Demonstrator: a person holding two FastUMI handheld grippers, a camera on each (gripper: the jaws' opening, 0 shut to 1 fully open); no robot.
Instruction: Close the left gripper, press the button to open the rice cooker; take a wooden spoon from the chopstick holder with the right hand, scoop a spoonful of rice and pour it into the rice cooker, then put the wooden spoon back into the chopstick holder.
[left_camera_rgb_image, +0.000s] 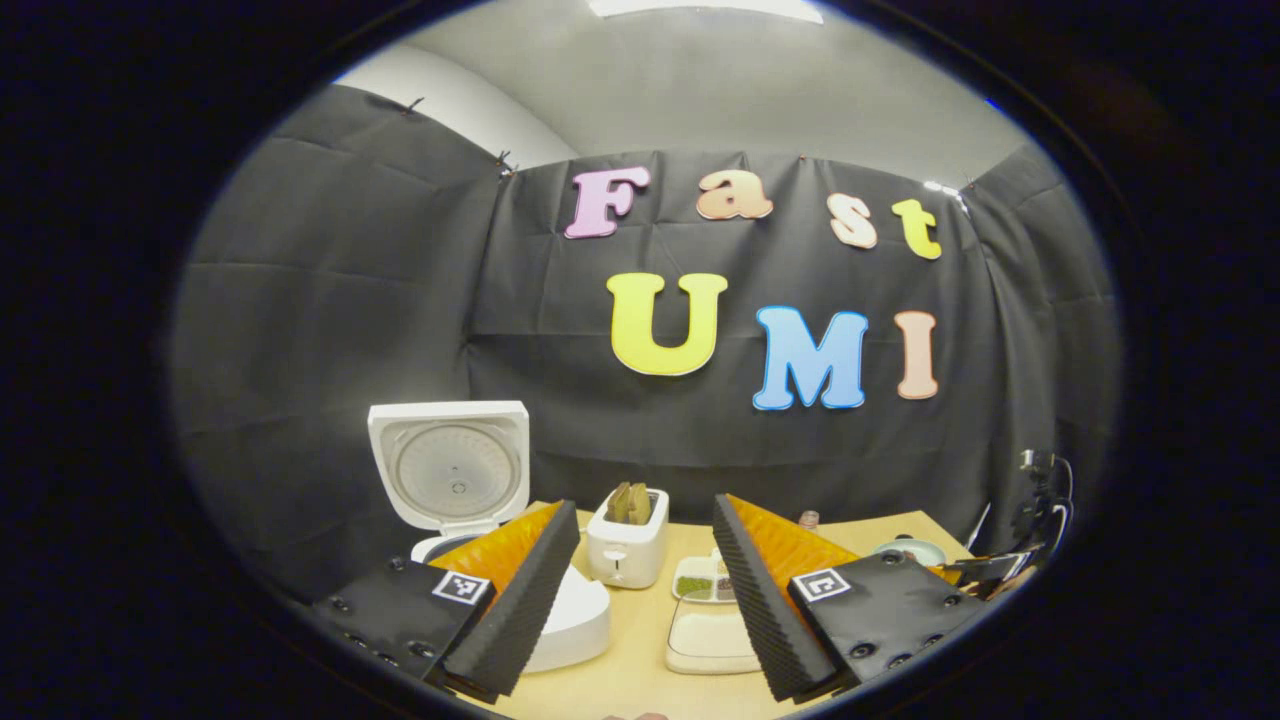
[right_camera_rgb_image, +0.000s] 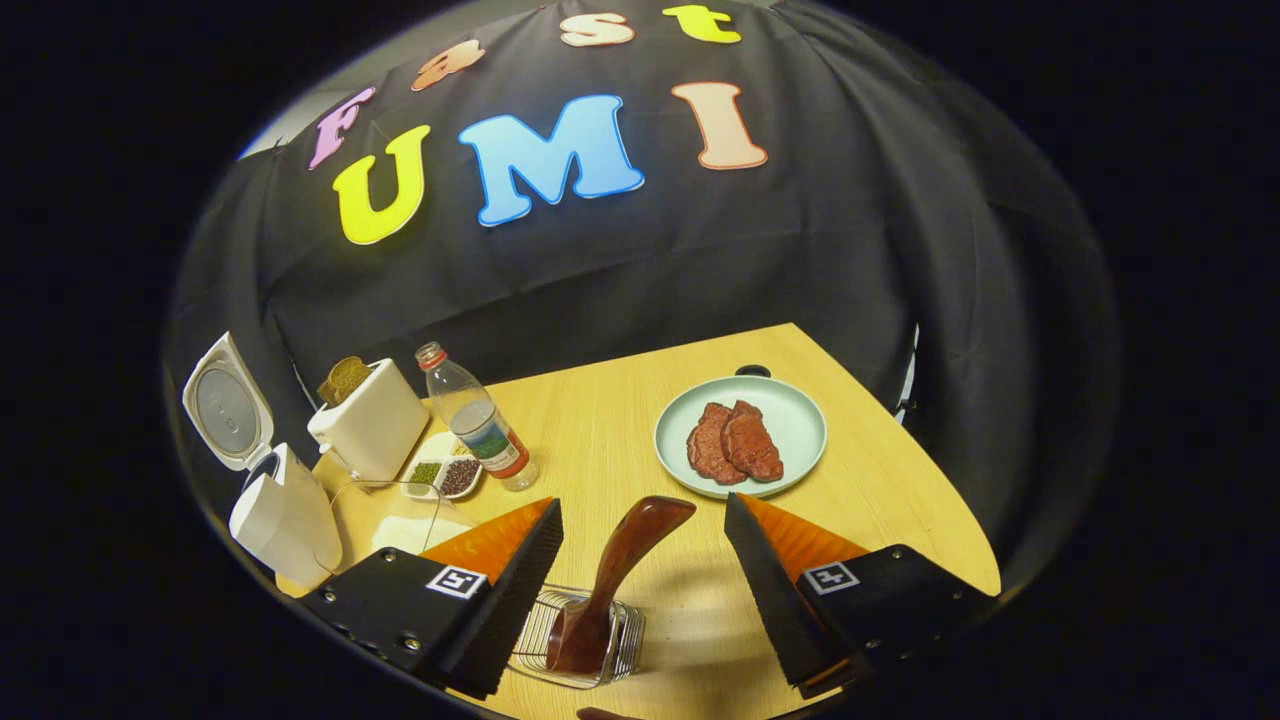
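The rice cooker (right_camera_rgb_image: 270, 480) at the left edge has its lid up. Both grippers' fingers are spread wide. The right gripper (right_camera_rgb_image: 640, 590) should drop straight, then pinch the wooden spoon (right_camera_rgb_image: 615, 575) standing in the chopstick holder (right_camera_rgb_image: 625, 640), bottom middle.

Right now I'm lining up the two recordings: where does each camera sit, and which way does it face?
Left gripper view: rides the left gripper, level, facing the open white rice cooker and white toaster; own fingers open.
Right gripper view: rides the right gripper, tilted down over the dark wooden spoon in its wire holder; fingers open.
Shared: cooker, toaster, wooden table.
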